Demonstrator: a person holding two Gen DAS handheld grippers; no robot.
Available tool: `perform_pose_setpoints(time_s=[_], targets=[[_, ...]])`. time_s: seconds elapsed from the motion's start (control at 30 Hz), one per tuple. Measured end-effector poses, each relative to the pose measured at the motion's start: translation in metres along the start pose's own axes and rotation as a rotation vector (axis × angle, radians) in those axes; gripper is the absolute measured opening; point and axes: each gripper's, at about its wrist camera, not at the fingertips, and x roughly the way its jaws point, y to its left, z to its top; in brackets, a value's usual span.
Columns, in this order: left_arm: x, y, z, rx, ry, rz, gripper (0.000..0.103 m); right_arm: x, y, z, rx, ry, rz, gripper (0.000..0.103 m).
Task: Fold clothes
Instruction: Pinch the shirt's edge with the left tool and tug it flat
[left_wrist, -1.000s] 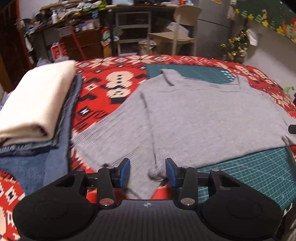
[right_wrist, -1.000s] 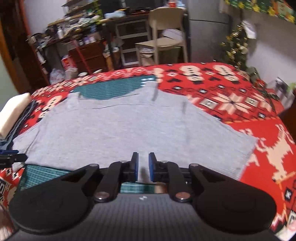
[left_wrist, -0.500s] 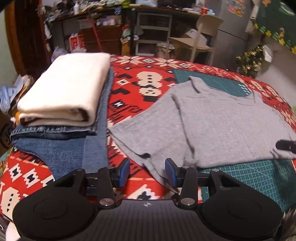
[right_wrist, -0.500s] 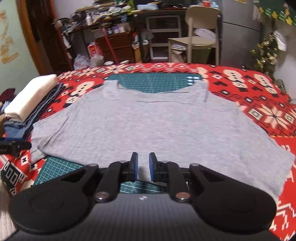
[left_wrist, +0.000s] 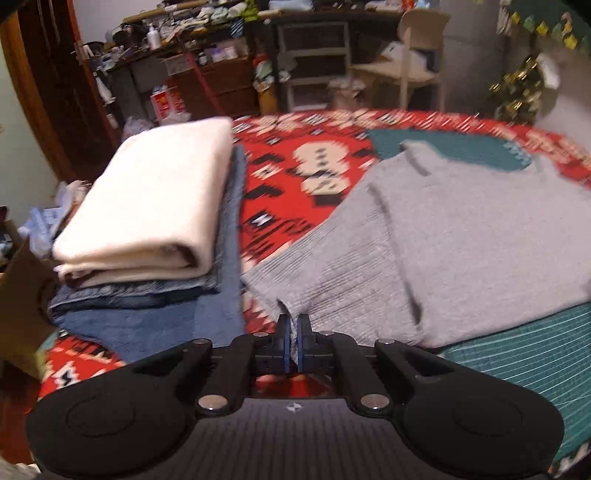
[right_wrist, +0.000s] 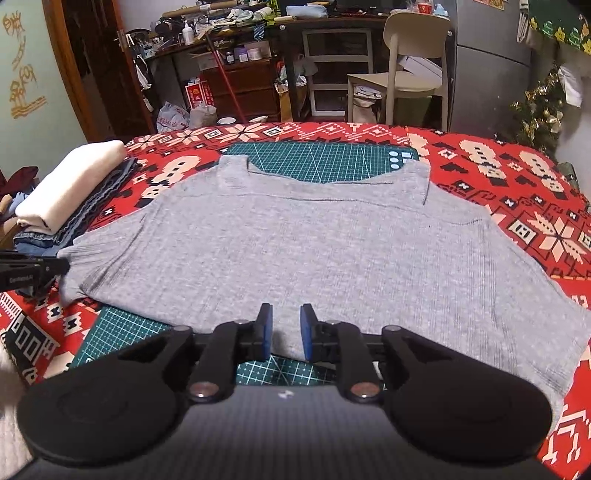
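A grey ribbed shirt (left_wrist: 461, 240) (right_wrist: 314, 240) lies spread flat, neckline away from me, over a green cutting mat (right_wrist: 325, 158). My left gripper (left_wrist: 294, 332) is shut on the outer edge of the shirt's left sleeve, and a fold of grey cloth shows between the blue pads. It also shows at the left edge of the right wrist view, the left gripper (right_wrist: 61, 266) at the sleeve's end. My right gripper (right_wrist: 284, 328) sits at the shirt's near hem. Its jaws are opening, and the hem lies in the gap untouched by the pads.
A folded cream garment (left_wrist: 155, 199) (right_wrist: 70, 181) rests on folded jeans (left_wrist: 155, 325) at the table's left. A red patterned cloth (right_wrist: 498, 166) covers the table. Behind it stand a chair (right_wrist: 410, 55), cluttered shelves and a small Christmas tree (right_wrist: 543, 107).
The left gripper has shifted to the sleeve's edge and closed on it. The right gripper's jaws have widened slightly at the hem.
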Motion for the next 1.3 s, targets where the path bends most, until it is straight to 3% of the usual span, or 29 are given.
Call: perform_pose_setpoints(time_s=[0.13,0.3,0.43,0.6,0.67,0.73,0.77,0.87,1.07,1.1,1.13,1.3], targets=[[0.003,-0.003,-0.003,0.019,0.015,0.001,0.006,0.0,-0.004,-0.001,0.004,-0.001,0.004,0.019],[-0.003,0.006,0.0,-0.028,0.01,-0.029,0.032,-0.001,-0.01,-0.002,0.015,-0.009,-0.006,0.026],[-0.018,0.013,0.011,-0.052,-0.039,-0.058,0.033,-0.003,-0.014,-0.002,0.018,-0.011,-0.007,0.029],[-0.013,0.01,0.034,-0.003,-0.079,-0.05,0.033,-0.001,-0.017,-0.002,0.036,-0.01,0.003,0.03],[0.003,0.009,0.038,0.035,-0.048,-0.023,0.032,0.0,-0.017,-0.002,0.041,-0.009,0.007,0.03],[0.018,0.008,0.042,0.072,-0.017,0.005,0.02,0.001,-0.018,-0.003,0.047,-0.009,0.012,0.03],[0.025,0.007,0.044,0.091,-0.001,0.015,0.019,0.001,-0.018,-0.003,0.051,-0.009,0.014,0.03],[0.041,0.007,0.041,0.143,0.032,0.017,0.02,0.003,-0.021,-0.003,0.064,-0.006,0.017,0.03],[0.046,0.012,0.041,0.157,-0.002,-0.025,0.027,0.011,-0.024,-0.004,0.077,0.019,0.02,0.03],[0.046,0.013,0.041,0.158,-0.005,-0.034,0.022,0.012,-0.024,-0.004,0.077,0.021,0.02,0.03],[0.045,0.011,0.041,0.168,-0.006,-0.043,0.0,0.012,-0.024,-0.004,0.079,0.021,0.023,0.03],[0.03,0.001,0.046,0.206,-0.073,0.073,0.001,0.016,-0.024,-0.003,0.086,0.023,0.026,0.03]])
